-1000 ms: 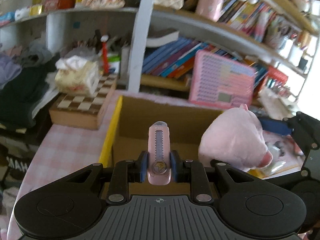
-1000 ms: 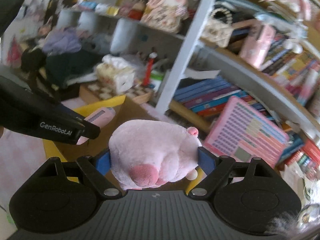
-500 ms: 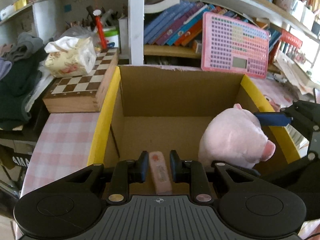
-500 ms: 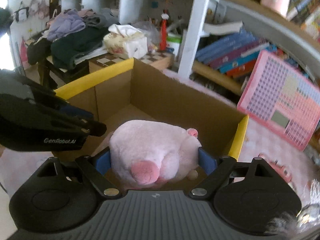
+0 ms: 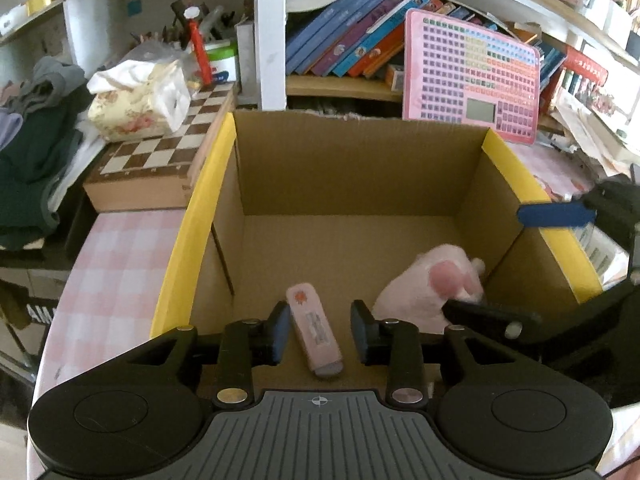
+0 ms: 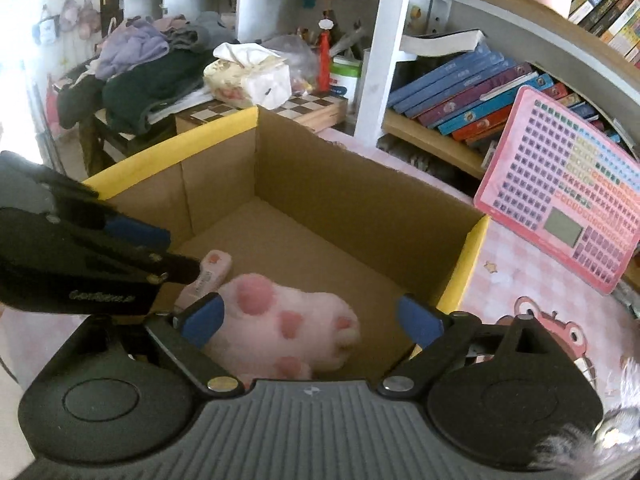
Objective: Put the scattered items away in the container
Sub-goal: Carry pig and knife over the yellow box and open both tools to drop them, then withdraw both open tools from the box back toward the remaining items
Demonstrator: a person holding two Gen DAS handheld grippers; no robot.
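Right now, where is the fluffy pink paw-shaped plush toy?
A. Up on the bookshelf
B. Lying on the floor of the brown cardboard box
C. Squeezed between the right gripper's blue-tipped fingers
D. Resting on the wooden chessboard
B: the fluffy pink paw-shaped plush toy lies on the floor of the brown cardboard box, beside the slim pink case, while the right gripper stands open with its fingers clear of the toy.

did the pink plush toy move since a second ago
Yes. The plush toy dropped from the right gripper onto the floor of the cardboard box.
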